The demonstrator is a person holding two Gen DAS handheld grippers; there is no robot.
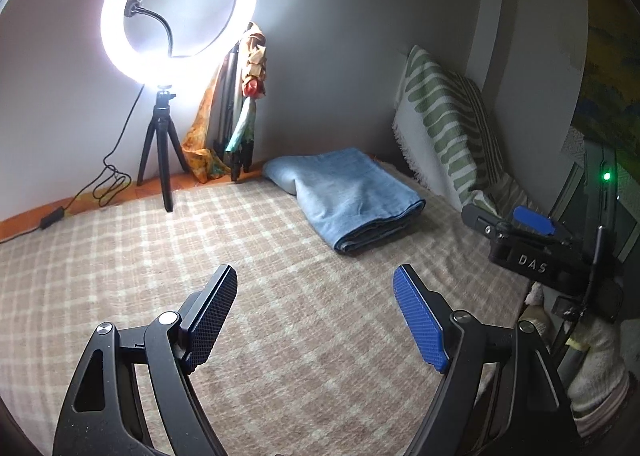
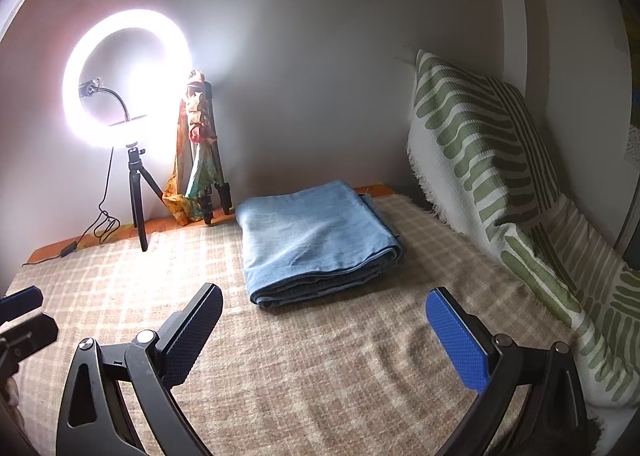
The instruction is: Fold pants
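Light blue pants (image 1: pixel 348 196) lie folded into a thick rectangle on the checked beige blanket (image 1: pixel 240 256), near the back wall. They also show in the right wrist view (image 2: pixel 316 240). My left gripper (image 1: pixel 316 320) is open and empty, held above the blanket in front of the pants. My right gripper (image 2: pixel 324 336) is open and empty, just in front of the pants' near folded edge. The right gripper's body shows at the right of the left wrist view (image 1: pixel 536 248). The left gripper's finger (image 2: pixel 20 302) shows at the left edge of the right wrist view.
A lit ring light on a small black tripod (image 1: pixel 160 144) stands at the back left, its cable (image 1: pixel 104 184) trailing over the blanket edge. A folded tripod draped with a coloured scarf (image 1: pixel 236 116) leans on the wall. A green-striped white throw (image 2: pixel 500 184) covers the right side.
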